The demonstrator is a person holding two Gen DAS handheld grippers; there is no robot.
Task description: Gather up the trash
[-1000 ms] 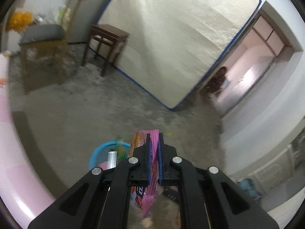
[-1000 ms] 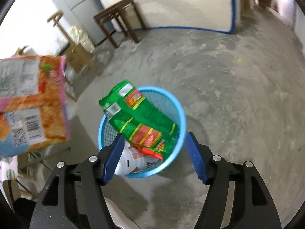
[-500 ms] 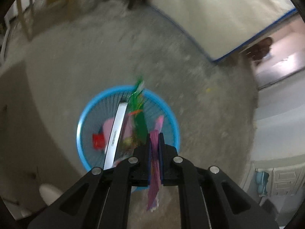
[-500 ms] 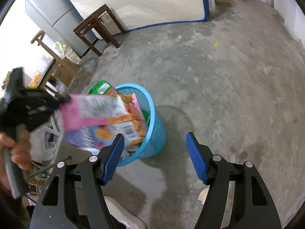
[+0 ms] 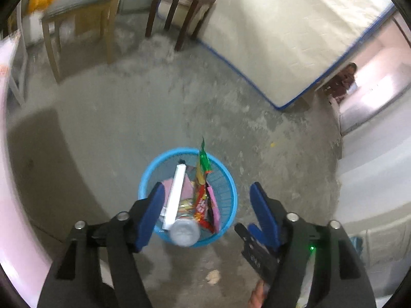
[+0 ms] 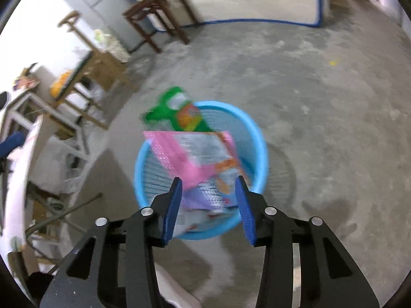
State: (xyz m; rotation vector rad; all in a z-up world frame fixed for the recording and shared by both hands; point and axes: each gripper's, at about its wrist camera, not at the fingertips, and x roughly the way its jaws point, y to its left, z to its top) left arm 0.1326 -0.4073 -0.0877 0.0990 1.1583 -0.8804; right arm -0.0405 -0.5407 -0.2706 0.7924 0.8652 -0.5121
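Now pink wrapper [image 6: 195,154] lies in basket [image 6: 259,138], below opening left hand-held gripper [image 5: 208,192].

Your way around blue basket [image 5: 232,195] open: bare concrete floor [image 5: 154,118]. Wooden stool [image 5: 179,7], chair [image 5: 77,20], leaning mattress [image 5: 282,38] block far side.

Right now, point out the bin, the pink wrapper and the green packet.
bin [image 6: 259,141]: right wrist view, far right rim.
pink wrapper [image 6: 179,151]: right wrist view, its pink upper flap.
green packet [image 6: 167,105]: right wrist view, part sticking over rim.
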